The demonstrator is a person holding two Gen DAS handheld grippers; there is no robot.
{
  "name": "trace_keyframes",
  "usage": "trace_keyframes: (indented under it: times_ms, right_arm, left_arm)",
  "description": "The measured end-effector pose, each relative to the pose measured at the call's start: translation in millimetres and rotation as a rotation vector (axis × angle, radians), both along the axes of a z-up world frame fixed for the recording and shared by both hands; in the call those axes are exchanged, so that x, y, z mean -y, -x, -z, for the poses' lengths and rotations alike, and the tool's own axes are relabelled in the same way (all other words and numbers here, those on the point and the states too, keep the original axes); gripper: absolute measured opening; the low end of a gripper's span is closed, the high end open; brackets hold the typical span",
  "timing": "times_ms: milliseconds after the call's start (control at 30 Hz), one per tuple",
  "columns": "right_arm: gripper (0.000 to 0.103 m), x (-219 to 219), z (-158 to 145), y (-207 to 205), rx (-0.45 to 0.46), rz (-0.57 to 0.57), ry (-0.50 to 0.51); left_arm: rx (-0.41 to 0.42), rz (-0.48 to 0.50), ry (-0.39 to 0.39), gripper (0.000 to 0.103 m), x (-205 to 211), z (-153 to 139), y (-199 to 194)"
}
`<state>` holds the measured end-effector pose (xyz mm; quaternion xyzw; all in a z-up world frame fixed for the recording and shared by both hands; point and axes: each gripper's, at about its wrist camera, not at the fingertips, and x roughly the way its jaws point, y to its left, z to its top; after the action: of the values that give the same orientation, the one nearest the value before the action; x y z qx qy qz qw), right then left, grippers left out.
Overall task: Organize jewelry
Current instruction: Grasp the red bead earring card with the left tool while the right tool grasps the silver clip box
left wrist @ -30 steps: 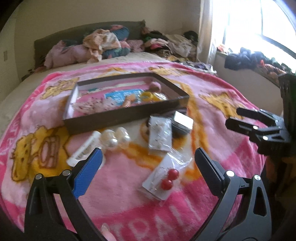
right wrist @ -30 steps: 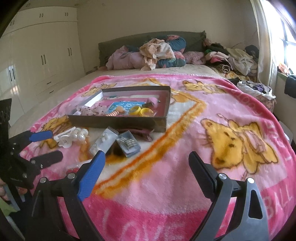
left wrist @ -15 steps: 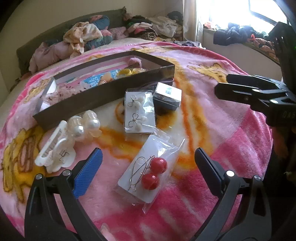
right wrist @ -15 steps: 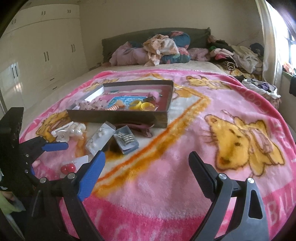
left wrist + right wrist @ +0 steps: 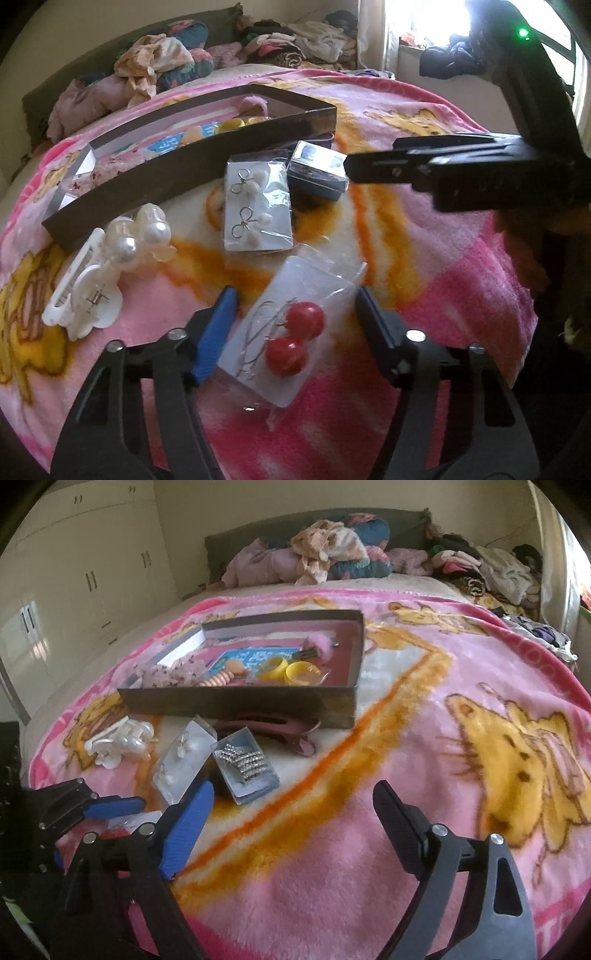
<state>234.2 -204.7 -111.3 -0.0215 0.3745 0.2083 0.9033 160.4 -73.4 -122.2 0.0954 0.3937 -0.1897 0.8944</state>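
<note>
A packet of red ball earrings (image 5: 291, 339) lies on the pink blanket between the fingers of my open left gripper (image 5: 295, 308), which straddles it without gripping. Beyond it lie a packet of white earrings (image 5: 256, 208), a small clear box of rhinestone pieces (image 5: 317, 175) and a white pearl hair claw (image 5: 107, 273). The dark cardboard tray (image 5: 177, 168) behind them holds yellow rings and other trinkets. My right gripper (image 5: 293, 806) is open and empty above the blanket, near the rhinestone box (image 5: 245, 764). The tray (image 5: 240, 701) stands ahead of it.
A pink hair clip (image 5: 280, 729) lies against the tray's front wall. Piles of clothes (image 5: 325, 550) cover the head of the bed. White wardrobes (image 5: 74, 590) stand at the left. The blanket's edge drops off at the right in the left wrist view.
My left gripper has moved forward and down over the red earring packet, so its fingers now flank it. My right gripper has moved in a little toward the items.
</note>
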Motion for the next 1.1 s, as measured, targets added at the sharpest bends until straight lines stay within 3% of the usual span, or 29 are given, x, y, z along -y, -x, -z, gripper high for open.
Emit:
trace_keyframes:
  times_ms: [367,600,700,1100]
  right_arm:
    - [0.075,-24,14,-22,-0.028,-0.037,0.061]
    - [0.049,-32,18,-32,-0.038,-0.046,0.053]
    - [0.031,-26,16,-30,-0.04,-0.048,0.018]
    - [0.03,-6,11,-8,-0.029,-0.011,-0.03]
  left_arm:
    - [0.011,0.004,-0.018,0.042,4,0,4]
    - [0.011,0.005,-0.016,0.039,4,-2,6]
    - [0.013,0.004,-0.017,0.038,5,-3,8]
    - [0.027,-0.03,0.017,0.034,-5,-16,14]
